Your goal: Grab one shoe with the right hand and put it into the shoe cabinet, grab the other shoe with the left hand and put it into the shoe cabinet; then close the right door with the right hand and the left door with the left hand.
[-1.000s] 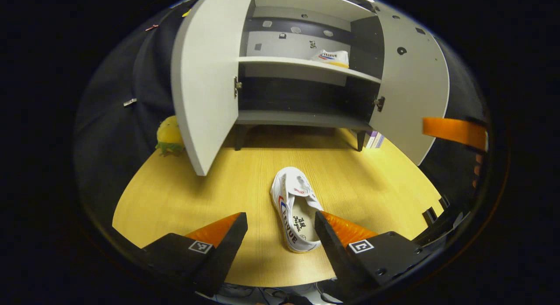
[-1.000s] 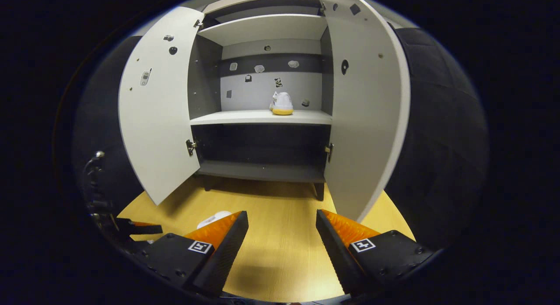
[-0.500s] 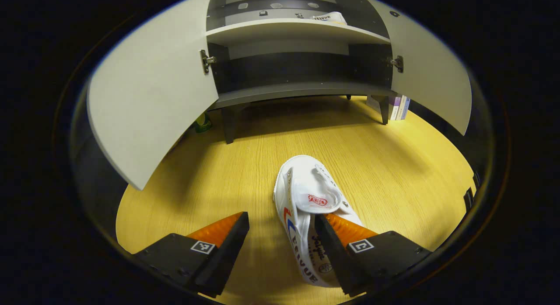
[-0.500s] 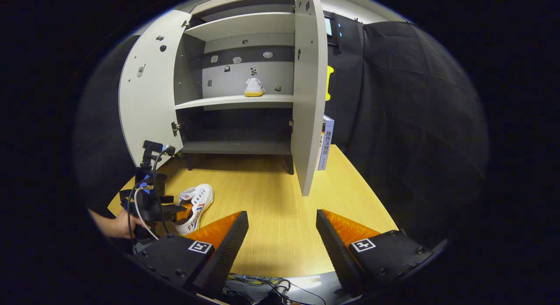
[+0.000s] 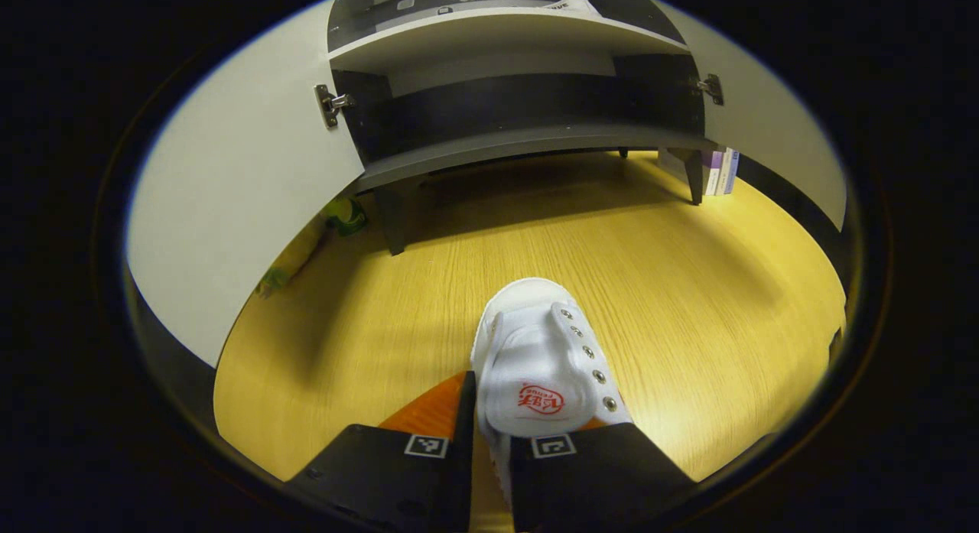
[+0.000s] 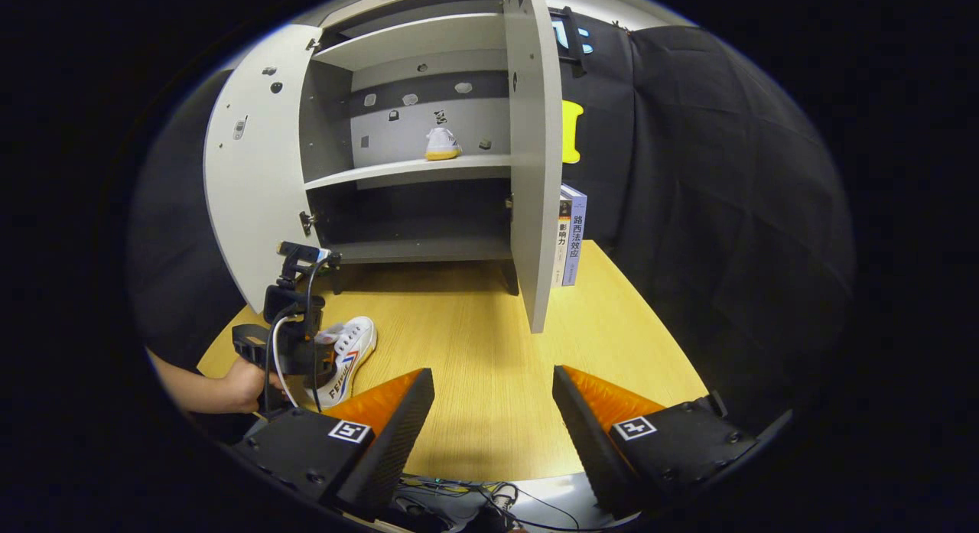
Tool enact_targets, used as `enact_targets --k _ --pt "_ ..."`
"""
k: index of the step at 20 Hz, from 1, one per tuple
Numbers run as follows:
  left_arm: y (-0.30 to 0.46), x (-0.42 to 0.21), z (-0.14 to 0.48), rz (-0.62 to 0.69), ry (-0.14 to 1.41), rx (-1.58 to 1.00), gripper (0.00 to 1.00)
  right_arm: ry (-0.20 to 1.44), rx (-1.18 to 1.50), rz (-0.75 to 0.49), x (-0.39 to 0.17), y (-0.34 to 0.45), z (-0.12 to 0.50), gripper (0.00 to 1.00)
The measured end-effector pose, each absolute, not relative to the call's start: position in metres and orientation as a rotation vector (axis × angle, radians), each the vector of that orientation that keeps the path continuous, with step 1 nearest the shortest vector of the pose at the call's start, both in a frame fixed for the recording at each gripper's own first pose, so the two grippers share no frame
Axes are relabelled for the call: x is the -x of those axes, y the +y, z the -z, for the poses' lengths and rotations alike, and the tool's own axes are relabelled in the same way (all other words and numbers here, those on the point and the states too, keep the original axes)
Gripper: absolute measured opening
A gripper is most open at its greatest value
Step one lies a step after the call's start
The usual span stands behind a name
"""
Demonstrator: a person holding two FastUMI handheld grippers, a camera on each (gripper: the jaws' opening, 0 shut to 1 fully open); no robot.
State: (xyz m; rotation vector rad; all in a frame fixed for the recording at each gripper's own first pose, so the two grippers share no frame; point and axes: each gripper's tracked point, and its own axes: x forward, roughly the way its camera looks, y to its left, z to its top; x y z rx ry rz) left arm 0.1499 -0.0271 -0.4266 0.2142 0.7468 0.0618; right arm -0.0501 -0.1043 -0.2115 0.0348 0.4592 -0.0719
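1. Since half a second ago, the left gripper [image 5: 489, 441] has been closed from a wide spread onto the heel end of the shoe [image 5: 539, 365]; the shoe's side wall is pinched between its fingers.
2. The shoe is seen lying on the table [image 5: 673, 288], just in front of that gripper, with its long axis running away from the camera and its toe pointed toward the cabinet [image 5: 505, 135].
3. White canvas, a rounded toe cap, a row of metal eyelets and a red mark on the tongue are shown; its heel is hidden behind the fingers.
4. In the right gripper view, the right gripper [image 6: 493, 411] is held wide apart above the table's near edge, with nothing between its fingers.
5. Farther left there, the left gripper [image 6: 317, 361] is seen gripped by a hand [image 6: 237, 384], with the shoe [image 6: 348, 357] at its tip; blue and red stripes are shown on the shoe's side.
6. Beyond, both doors are seen open, and a second shoe [image 6: 442, 144] is set on the upper shelf [image 6: 382, 175], too small for detail.
7. Books [image 6: 570, 238] are stood beside the right door [image 6: 531, 158].
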Motion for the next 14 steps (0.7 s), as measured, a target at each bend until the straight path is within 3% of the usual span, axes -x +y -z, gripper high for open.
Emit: enact_targets --k 1,3,8,14 --pt "-0.025 -0.15 0.427 -0.064 0.752 -0.206 0.14 0.462 -0.032 0.067 0.049 -0.103 0.213 0.99" --pt "-0.025 -0.149 0.424 -0.061 0.765 -0.19 0.07 0.459 -0.025 0.057 0.048 -0.104 0.213 0.99" --pt "-0.03 -0.143 0.377 -0.104 0.692 -0.084 0.05 0.426 -0.03 0.051 0.044 -0.11 0.206 0.99" --pt "-0.038 -0.158 0.263 -0.074 0.582 -0.079 0.05 0.407 -0.046 0.024 0.041 -0.12 0.201 0.99"
